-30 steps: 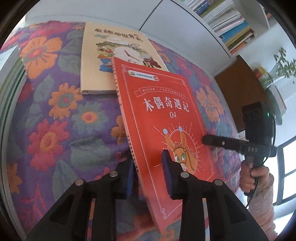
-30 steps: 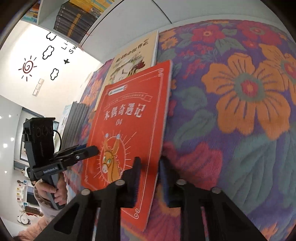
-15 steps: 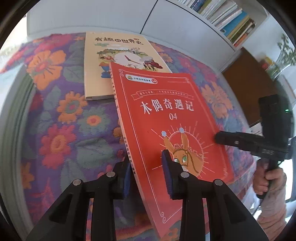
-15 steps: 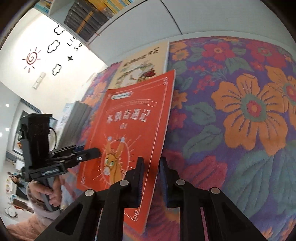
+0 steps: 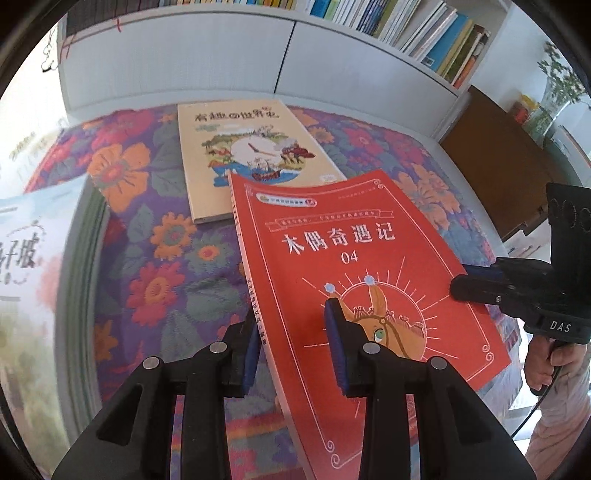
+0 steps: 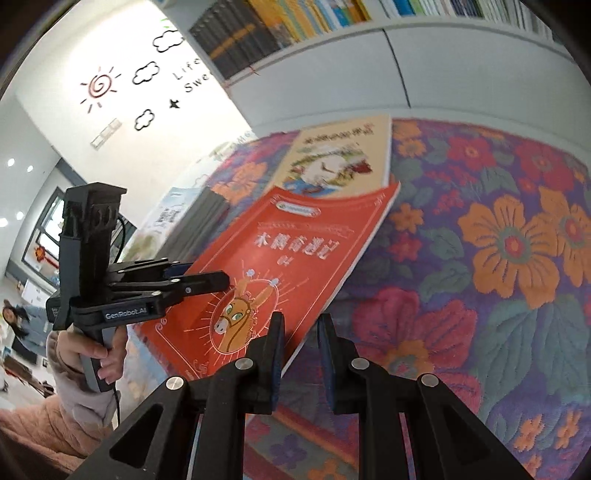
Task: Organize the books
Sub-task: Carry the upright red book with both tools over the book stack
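A thin red book (image 5: 354,273) with a donkey on its cover is held tilted above the flowered cloth. My left gripper (image 5: 293,343) is shut on its spine edge. My right gripper (image 6: 301,347) is shut on its opposite edge; it also shows in the left wrist view (image 5: 480,288). The red book also shows in the right wrist view (image 6: 280,266), where my left gripper (image 6: 195,280) pinches its left side. A cream picture book (image 5: 247,155) lies flat on the cloth behind it, its near corner under the red book.
The flowered cloth (image 5: 155,258) covers the surface. A stack of books (image 5: 33,280) lies at the left. White cabinet doors (image 5: 221,59) and a shelf of upright books (image 5: 424,26) stand behind. A wooden table (image 5: 506,162) is at the right.
Both grippers have lifted the red book and drawn it back, tilting it flatter. The view has risen and now shows more of the shelf and the left stack.
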`<state>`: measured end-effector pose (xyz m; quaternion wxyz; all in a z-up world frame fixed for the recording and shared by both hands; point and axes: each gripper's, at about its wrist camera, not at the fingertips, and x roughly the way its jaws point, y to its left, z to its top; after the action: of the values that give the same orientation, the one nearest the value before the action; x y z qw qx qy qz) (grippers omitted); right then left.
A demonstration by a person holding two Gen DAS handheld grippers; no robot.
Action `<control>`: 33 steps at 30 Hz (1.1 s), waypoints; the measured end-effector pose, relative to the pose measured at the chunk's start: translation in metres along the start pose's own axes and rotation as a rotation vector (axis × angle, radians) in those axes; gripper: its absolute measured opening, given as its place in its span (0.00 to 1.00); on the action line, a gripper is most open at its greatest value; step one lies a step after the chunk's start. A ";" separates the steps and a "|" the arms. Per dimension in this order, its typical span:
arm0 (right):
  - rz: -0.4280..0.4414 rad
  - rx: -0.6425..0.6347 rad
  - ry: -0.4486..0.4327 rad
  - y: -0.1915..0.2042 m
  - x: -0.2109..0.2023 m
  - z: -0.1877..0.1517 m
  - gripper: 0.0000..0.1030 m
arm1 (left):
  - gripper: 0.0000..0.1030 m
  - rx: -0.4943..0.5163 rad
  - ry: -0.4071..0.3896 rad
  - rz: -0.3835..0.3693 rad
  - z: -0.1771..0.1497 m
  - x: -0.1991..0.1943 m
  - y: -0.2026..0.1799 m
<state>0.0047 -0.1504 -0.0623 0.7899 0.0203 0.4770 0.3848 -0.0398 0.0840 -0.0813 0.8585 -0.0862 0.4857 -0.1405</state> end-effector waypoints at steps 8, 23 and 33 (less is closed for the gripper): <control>-0.012 -0.056 -0.048 0.028 -0.018 -0.006 0.17 | 0.29 0.023 -0.042 0.018 -0.007 -0.029 -0.007; -0.020 -0.155 -0.120 0.086 -0.041 -0.005 0.18 | 0.30 0.049 -0.129 0.048 -0.008 -0.085 0.002; 0.010 -0.192 -0.151 0.118 -0.034 0.012 0.19 | 0.30 0.019 -0.170 0.050 -0.003 -0.115 0.033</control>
<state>-0.0644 -0.0851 0.0164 0.8199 -0.0242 0.3771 0.4300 -0.0932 0.1521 0.0011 0.9005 -0.0775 0.4119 -0.1160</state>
